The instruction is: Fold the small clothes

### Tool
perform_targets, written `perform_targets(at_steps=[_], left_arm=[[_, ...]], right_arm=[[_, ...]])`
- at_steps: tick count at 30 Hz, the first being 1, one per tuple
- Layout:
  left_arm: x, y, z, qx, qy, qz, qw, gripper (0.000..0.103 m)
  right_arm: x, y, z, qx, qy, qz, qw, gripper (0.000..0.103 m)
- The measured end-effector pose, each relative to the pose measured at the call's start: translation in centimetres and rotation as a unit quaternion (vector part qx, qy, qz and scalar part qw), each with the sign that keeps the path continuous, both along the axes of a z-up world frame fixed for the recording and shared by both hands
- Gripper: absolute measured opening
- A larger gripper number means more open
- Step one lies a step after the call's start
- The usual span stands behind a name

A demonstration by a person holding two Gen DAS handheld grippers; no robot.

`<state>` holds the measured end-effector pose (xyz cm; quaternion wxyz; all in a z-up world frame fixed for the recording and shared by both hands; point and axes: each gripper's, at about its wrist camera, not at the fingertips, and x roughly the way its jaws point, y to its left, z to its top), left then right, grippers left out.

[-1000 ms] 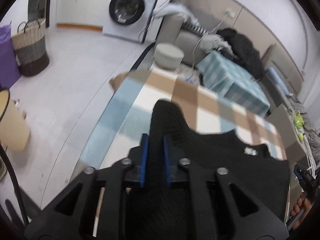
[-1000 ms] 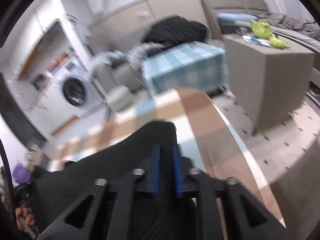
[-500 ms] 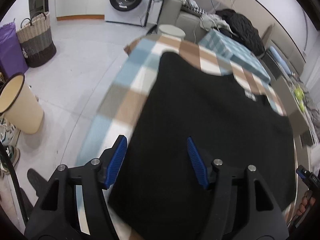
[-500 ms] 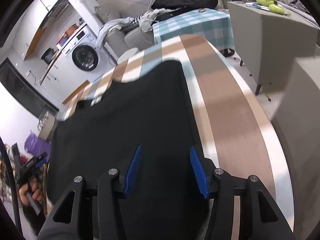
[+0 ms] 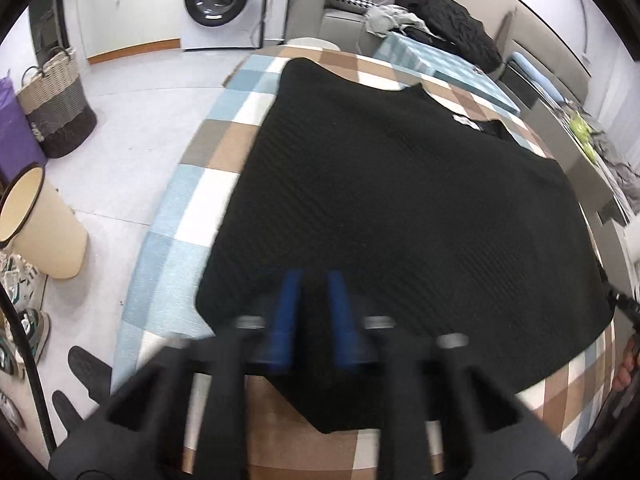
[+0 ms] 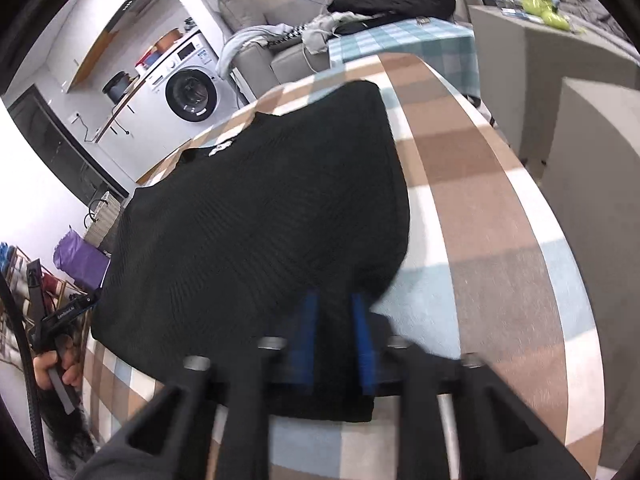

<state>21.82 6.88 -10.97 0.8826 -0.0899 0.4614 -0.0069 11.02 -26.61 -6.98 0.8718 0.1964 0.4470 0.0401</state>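
A black knit garment (image 5: pixel 400 184) lies spread flat on the table's checked cloth (image 5: pixel 224 144), its white neck label at the far side. My left gripper (image 5: pixel 316 300) is at the near hem toward the left corner, jaws closing, black cloth pinched between the blue pads (image 5: pixel 290 304). In the right wrist view the same garment (image 6: pixel 260 208) fills the middle, and my right gripper (image 6: pixel 334 328) is at the near right corner, jaws closing with cloth between its pads (image 6: pixel 362 336). A hand (image 6: pixel 56 360) holding the other gripper shows at the left edge.
Left of the table stand a cream bin (image 5: pixel 40 224), a woven basket (image 5: pixel 56 104) and shoes (image 5: pixel 20 320) on the floor. A washing machine (image 5: pixel 218 0) is at the back. Grey boxes (image 6: pixel 580 80) stand right of the table (image 6: pixel 480 208).
Both grippers let go of the cloth they held far out, drew back over the flattened garment with jaws wide, and now pinch its near hem.
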Motion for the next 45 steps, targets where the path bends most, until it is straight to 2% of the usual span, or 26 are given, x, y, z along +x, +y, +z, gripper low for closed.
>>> perform_targets(at_steps=[3,5,8,10,11,12,13,14,15,16,18,21,25,28,32,33,34,35,37,39,40,41,42,45], left_arm=[[-0.8,-0.2,0.1,0.034,-0.004,-0.005,0.9994,0.000],[-1.3,0.4,0.0,0.038,-0.001,0.006,0.9993,0.000],[-2.0,1.3,0.5,0.015,-0.003,0.018,0.9997,0.000],[-2.5,1.6,0.7,0.002,0.009,0.019,0.9998,0.000],[-2.8,1.9,0.9,-0.006,0.010,0.021,0.9997,0.000],[-3.3,2.2,1.0,-0.017,0.010,0.026,0.9995,0.004],[-3.8,2.5,1.1,-0.029,0.010,0.031,0.9990,0.013],[-4.3,2.9,1.2,-0.042,0.010,0.039,0.9983,0.020],[-4.9,3.2,1.2,-0.053,0.012,0.049,0.9973,0.036],[-5.5,3.5,1.2,-0.068,0.011,0.060,0.9958,0.051],[-6.4,3.9,1.1,-0.103,0.011,0.070,0.9922,0.058],[-7.1,3.5,0.5,-0.143,0.023,0.056,0.9879,0.058],[-6.6,2.6,-0.2,-0.149,0.030,0.059,0.9866,0.058],[-5.9,2.3,-0.5,-0.152,0.019,0.074,0.9853,0.058],[-4.7,2.3,-0.7,-0.174,0.002,0.101,0.9795,0.058],[-4.4,2.2,-0.8,-0.170,-0.001,0.106,0.9796,0.051],[-3.9,2.0,-0.8,-0.162,-0.003,0.111,0.9804,0.040],[-3.6,1.8,-0.8,-0.156,-0.008,0.112,0.9813,0.034],[-3.2,1.4,-0.8,-0.142,-0.017,0.111,0.9835,0.013],[-3.0,0.8,-0.5,-0.122,-0.026,0.106,0.9866,0.004],[-2.9,0.5,-0.3,-0.112,-0.029,0.102,0.9880,0.003],[-3.0,0.4,-0.2,-0.107,-0.030,0.100,0.9888,0.003],[-3.2,0.5,-0.1,-0.103,-0.029,0.099,0.9893,0.003],[-4.3,0.8,-0.1,-0.102,-0.028,0.097,0.9897,0.003]], right_arm=[[-0.6,0.0,1.1,-0.031,-0.019,-0.008,0.999,0.005],[-0.9,-0.6,0.9,-0.037,-0.007,-0.017,0.999,0.005],[-1.3,-0.9,0.6,-0.026,-0.003,-0.020,0.999,0.005],[-1.6,-1.0,0.9,-0.020,-0.003,-0.023,1.000,0.011],[-1.8,-1.1,1.0,-0.014,0.002,-0.025,1.000,0.019],[-2.3,-1.4,1.2,0.005,0.003,-0.027,1.000,0.026],[-2.9,-1.6,1.4,0.024,-0.001,-0.032,0.999,0.029],[-3.3,-1.7,1.6,0.032,-0.003,-0.035,0.999,0.038],[-4.2,-1.7,1.9,0.045,-0.008,-0.038,0.998,0.044],[-4.6,-1.5,2.0,0.050,-0.010,-0.041,0.998,0.045],[-5.8,-1.2,1.8,0.072,-0.003,-0.045,0.996,0.048],[-6.9,-0.7,0.8,0.107,0.010,-0.051,0.993,0.051],[-6.7,-0.2,-0.6,0.120,0.017,-0.060,0.991,0.051],[-5.8,-0.1,-0.8,0.119,0.012,-0.065,0.991,0.051],[-4.8,-0.4,-0.8,0.128,0.004,-0.080,0.989,0.051],[-4.6,-0.6,-0.8,0.131,0.001,-0.088,0.987,0.051],[-4.5,-0.9,-0.9,0.132,-0.001,-0.099,0.986,0.051],[-4.5,-1.0,-1.0,0.131,-0.001,-0.106,0.986,0.051],[-4.2,-1.3,-1.3,0.128,0.002,-0.122,0.984,0.047],[-3.9,-1.0,-1.3,0.111,-0.001,-0.117,0.987,0.028],[-3.8,-0.9,-1.2,0.103,-0.005,-0.116,0.988,0.024],[-3.8,-0.7,-1.1,0.092,-0.011,-0.112,0.989,0.015],[-3.9,-0.6,-0.9,0.085,-0.017,-0.111,0.990,0.011],[-4.2,-0.6,-0.8,0.078,-0.013,-0.101,0.992,0.009]])
